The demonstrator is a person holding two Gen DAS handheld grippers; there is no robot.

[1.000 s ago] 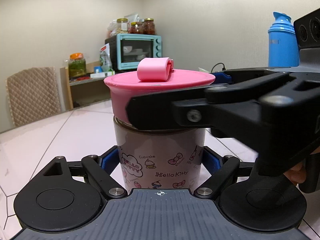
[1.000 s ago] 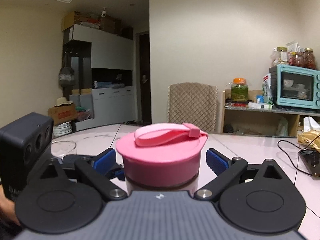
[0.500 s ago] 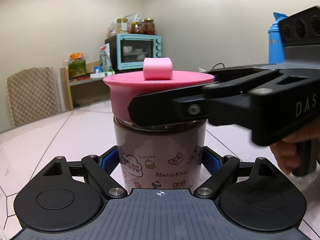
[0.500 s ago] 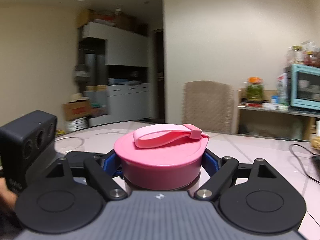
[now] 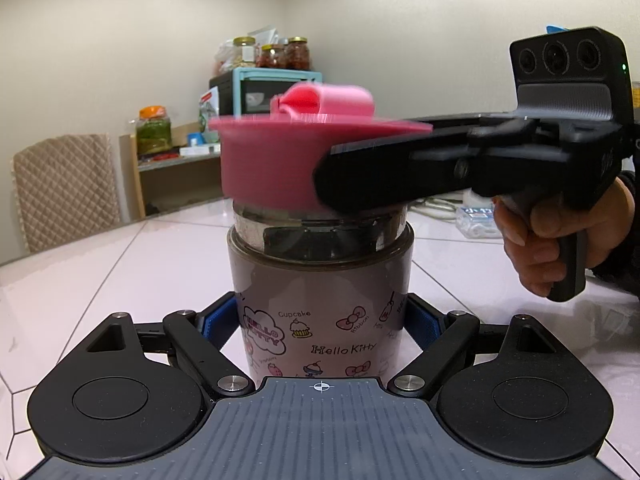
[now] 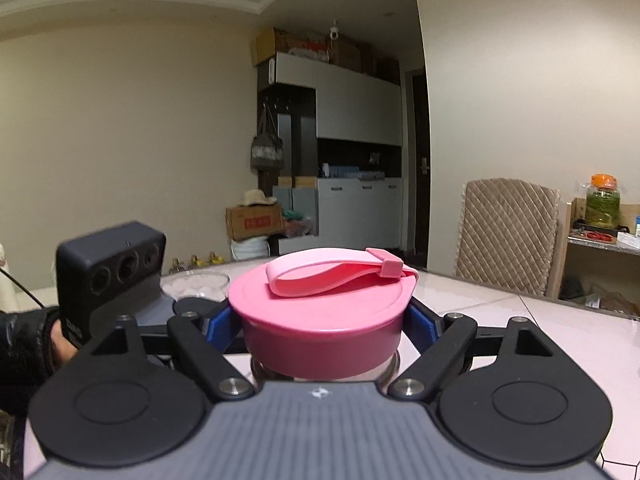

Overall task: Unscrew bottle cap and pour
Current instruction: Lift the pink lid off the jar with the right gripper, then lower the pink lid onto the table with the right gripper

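A Hello Kitty bottle point(image 5: 320, 292) stands on the white table. My left gripper point(image 5: 320, 320) is shut on its body, blue pads on both sides. Its pink cap point(image 5: 276, 160) with a loop strap sits raised, and the glass neck point(image 5: 316, 232) shows below it. My right gripper point(image 6: 322, 324) is shut on the pink cap point(image 6: 320, 320); in the left wrist view it reaches in from the right point(image 5: 400, 176). A glass bowl point(image 6: 196, 284) stands behind the cap on the left.
A quilted chair point(image 5: 64, 188) stands at the table's far side. A shelf with a teal oven point(image 5: 276, 88) and jars is behind. A cable and a small packet point(image 5: 476, 220) lie on the table at the right.
My right gripper has turned the cap further round. The cap has risen, and the glass neck now shows under it. The left gripper and bottle have stayed put.
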